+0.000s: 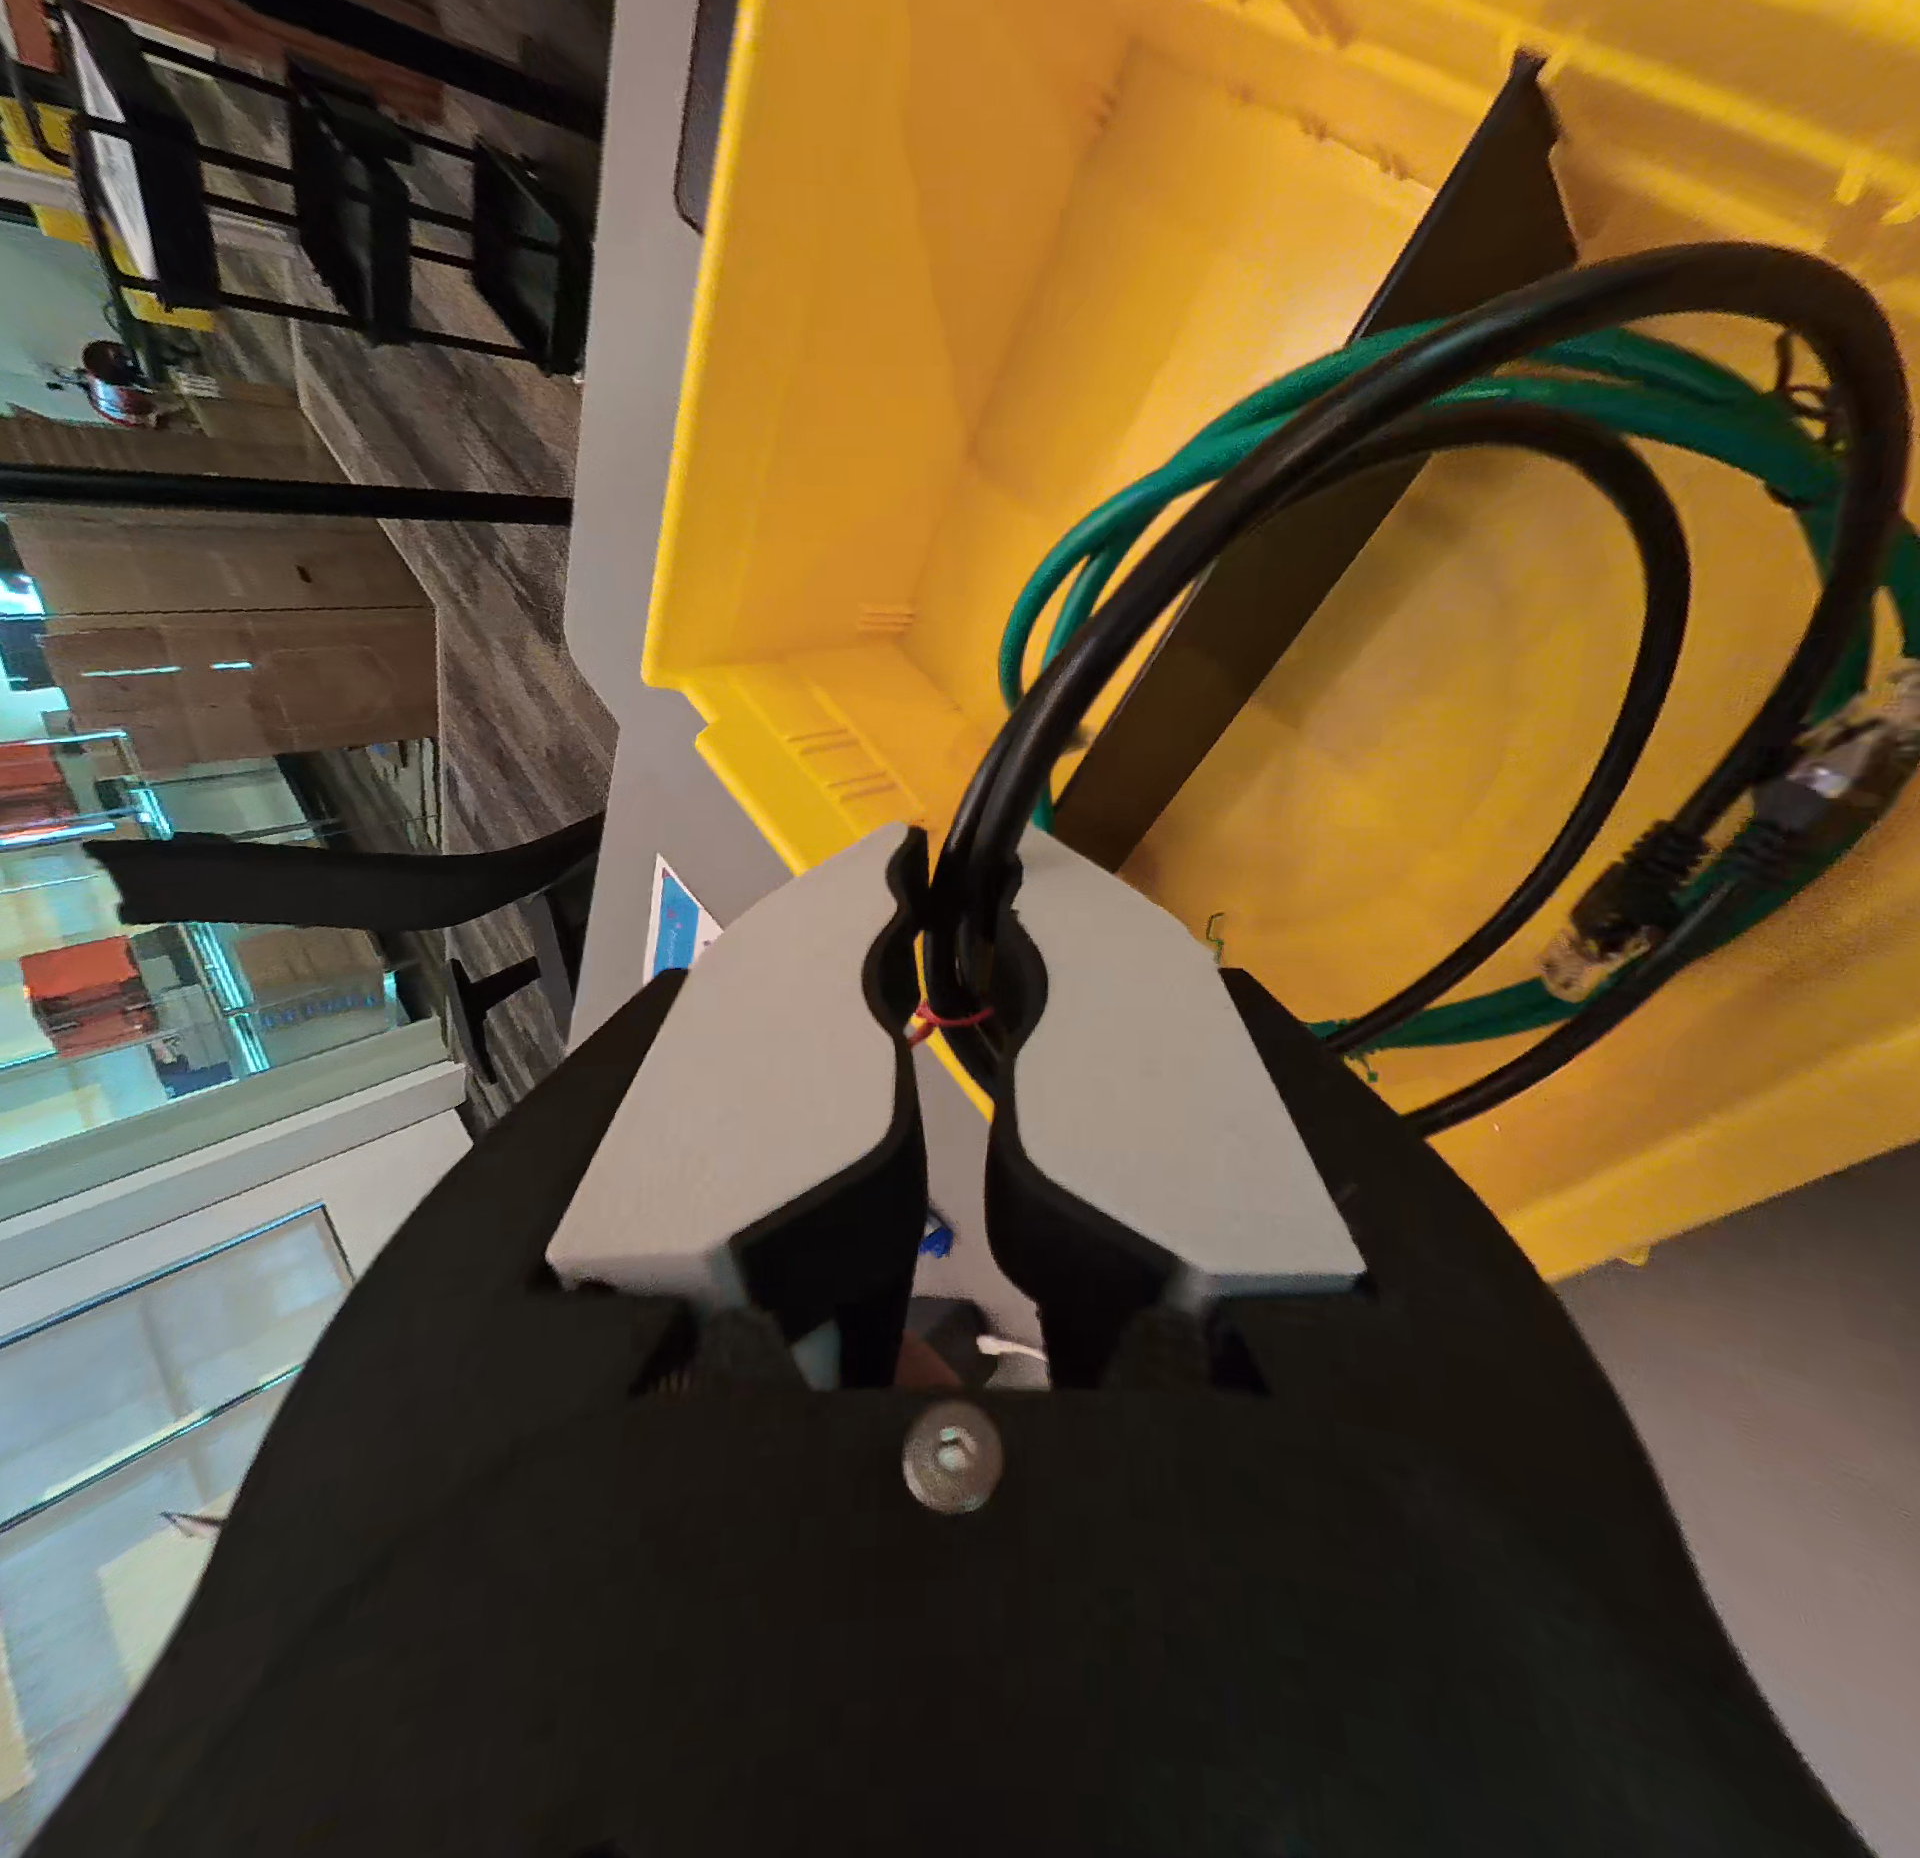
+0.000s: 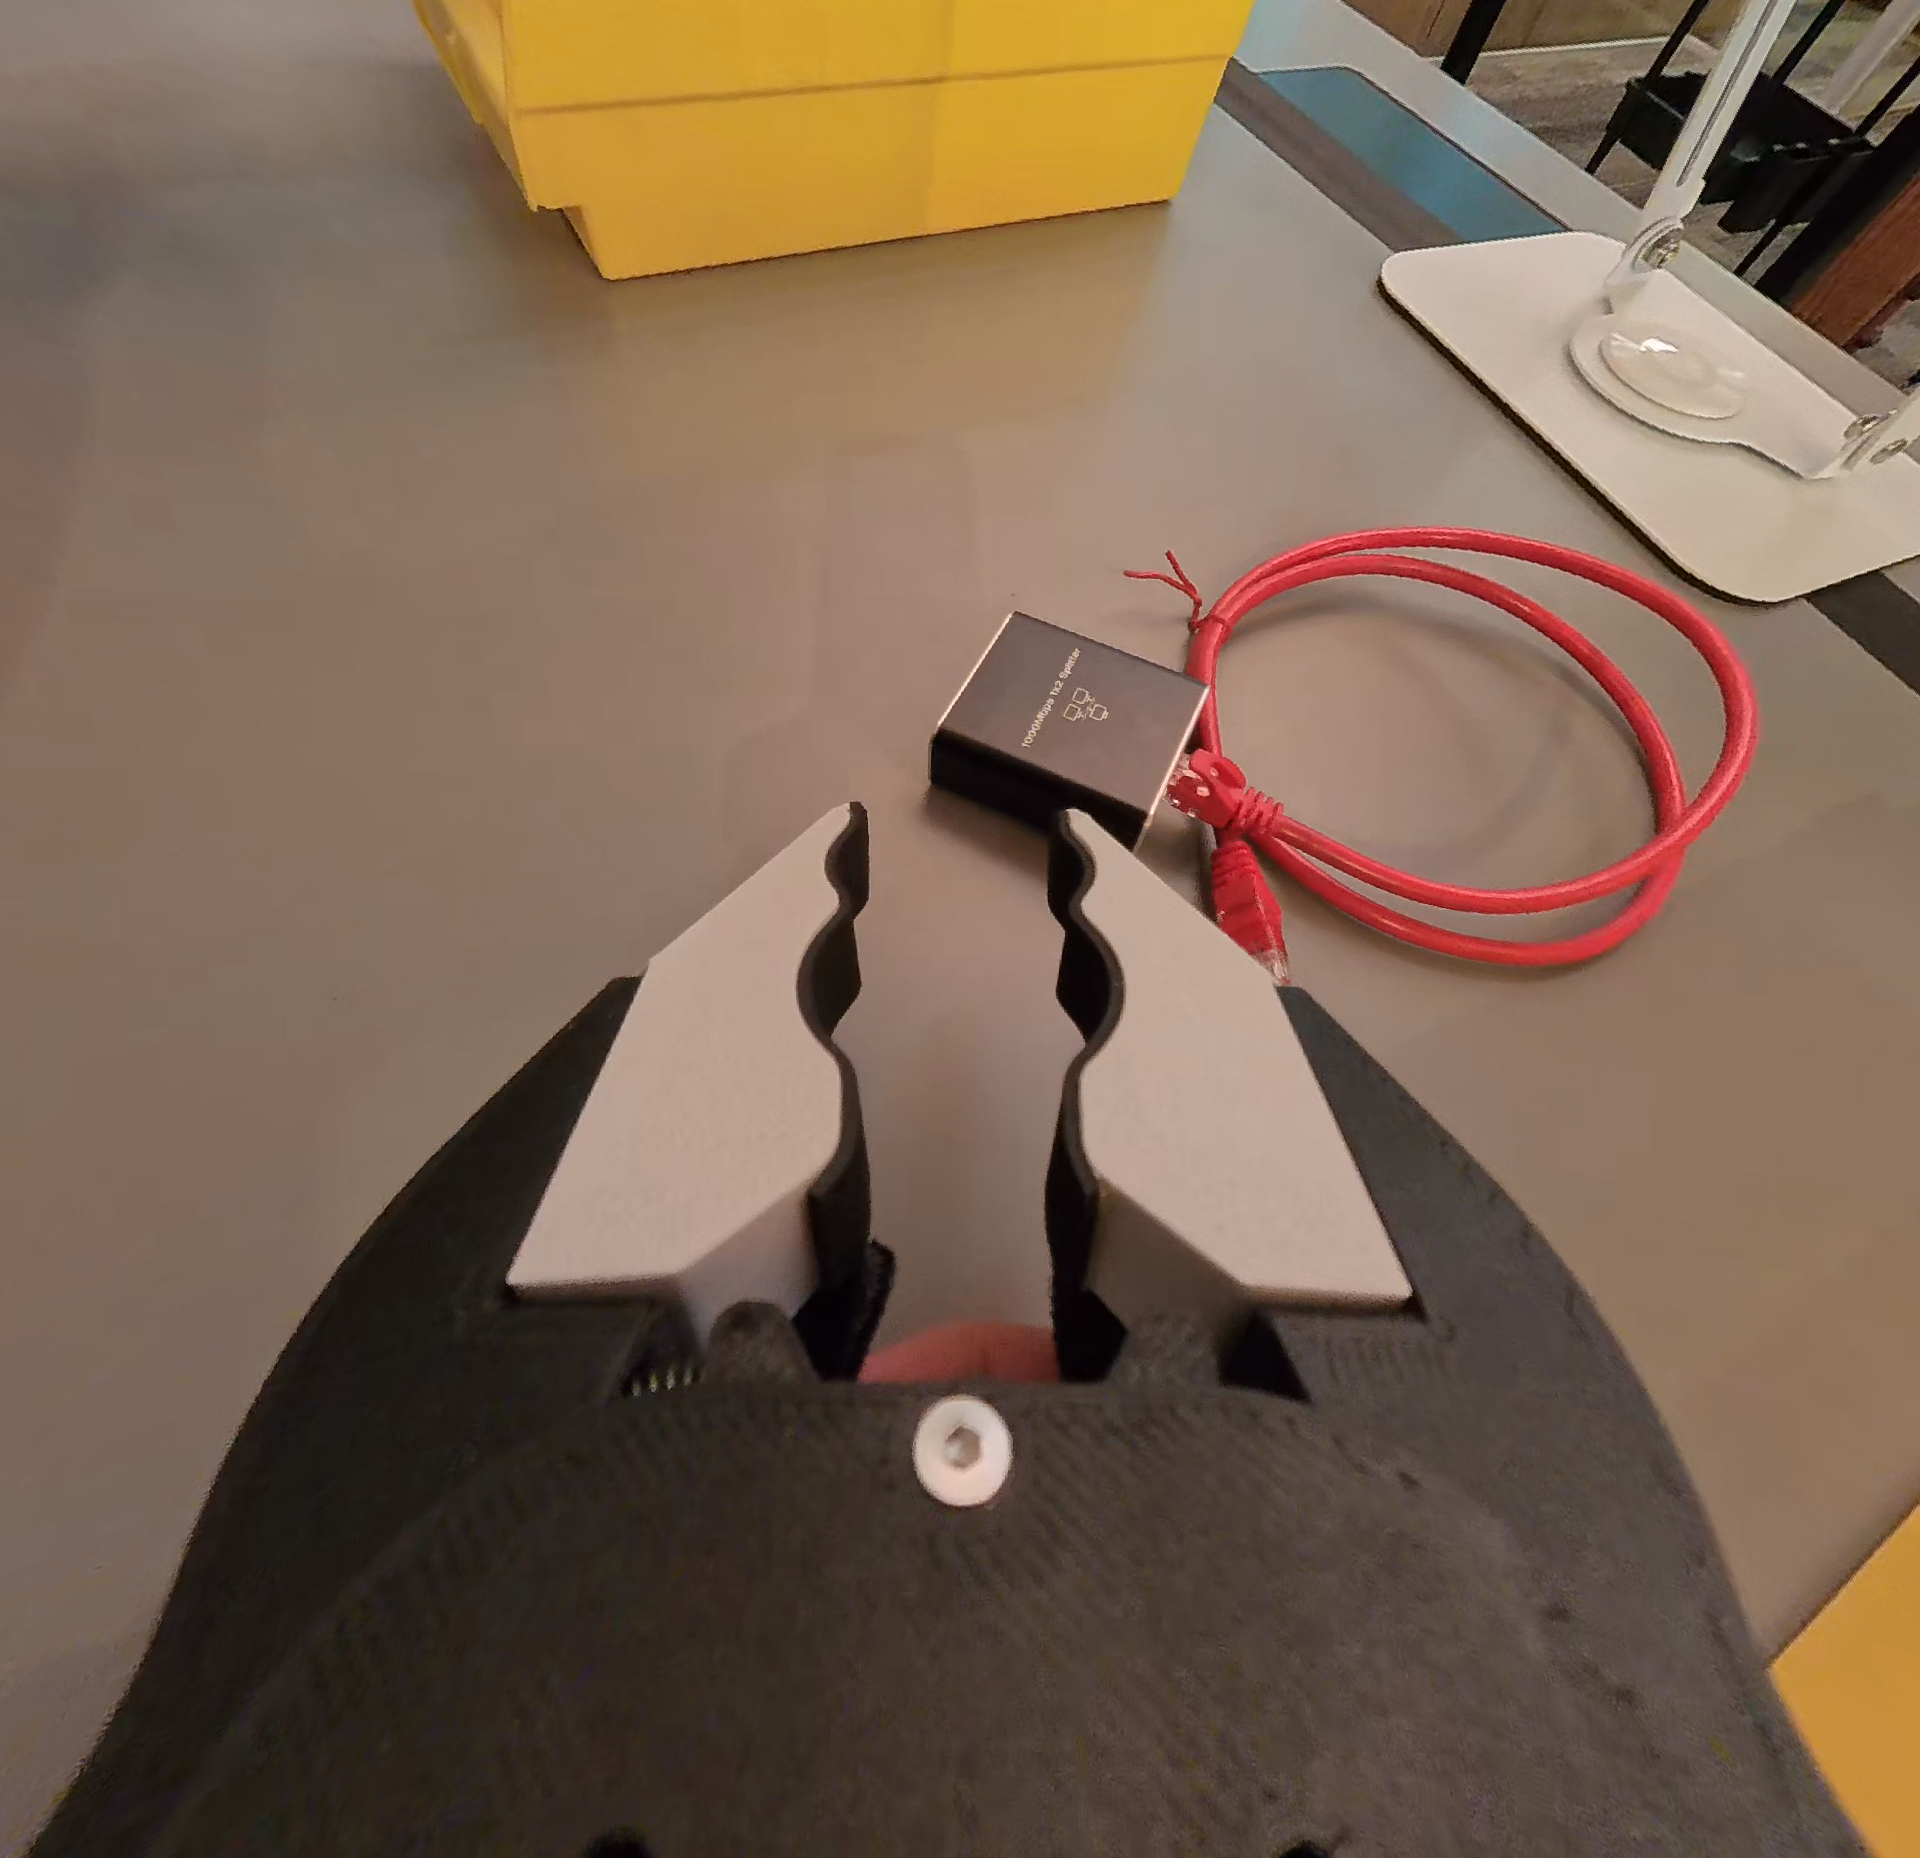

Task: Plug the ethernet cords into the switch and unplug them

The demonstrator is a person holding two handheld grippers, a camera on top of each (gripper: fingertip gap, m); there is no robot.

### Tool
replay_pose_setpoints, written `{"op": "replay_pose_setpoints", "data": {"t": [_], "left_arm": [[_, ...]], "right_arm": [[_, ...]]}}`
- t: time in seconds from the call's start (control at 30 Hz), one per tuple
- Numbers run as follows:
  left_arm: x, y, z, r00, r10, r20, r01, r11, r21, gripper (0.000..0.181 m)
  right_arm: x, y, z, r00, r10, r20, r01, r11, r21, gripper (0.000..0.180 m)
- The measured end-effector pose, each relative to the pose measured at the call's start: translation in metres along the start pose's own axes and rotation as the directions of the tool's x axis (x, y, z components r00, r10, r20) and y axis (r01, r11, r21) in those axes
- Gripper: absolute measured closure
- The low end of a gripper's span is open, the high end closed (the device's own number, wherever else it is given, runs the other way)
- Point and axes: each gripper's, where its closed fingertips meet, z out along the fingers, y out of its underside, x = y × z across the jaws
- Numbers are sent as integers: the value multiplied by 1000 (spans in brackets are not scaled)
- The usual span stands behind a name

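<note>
The left tool (image 1: 961,873) is clamped on a coiled black ethernet cord (image 1: 1226,582), its loops bulging out to the right over a yellow bin (image 1: 831,406); the cord's two plugs (image 1: 1621,904) hang at the right of the coil, pointing down and to the left. A green ethernet cord (image 1: 1558,395) lies coiled in the bin behind it, against a black divider (image 1: 1455,250).

The right tool (image 2: 961,832) hovers over the grey bench (image 2: 520,561) with its fingers apart and nothing between them. Just beyond its right fingertip lies the black switch (image 2: 1070,717), flat on the bench, its long axis running from near right to far left. A red ethernet cord (image 2: 1621,748) is coiled to its right, one plug (image 2: 1200,785) touching the switch's right end, the other plug (image 2: 1247,904) pointing toward the near edge. A white stand base (image 2: 1662,395) sits at far right; black chairs and a wood-look floor show beyond the bench.
</note>
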Motion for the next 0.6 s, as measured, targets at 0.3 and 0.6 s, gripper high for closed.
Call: {"op": "replay_pose_setpoints", "data": {"t": [0.3, 0.6], "left_arm": [[-13, -1, -23, 998, -4, 69, 3, 1000, 16, 172], [-49, -18, -72, 979, -67, 194, 46, 993, 110, 174]], "right_arm": [[-1, -2, -1, 1000, -8, -5, 8, 1000, 2, 147], [-2, -2, 0, 1000, -10, 0, 10, 1000, 2, 147]]}}
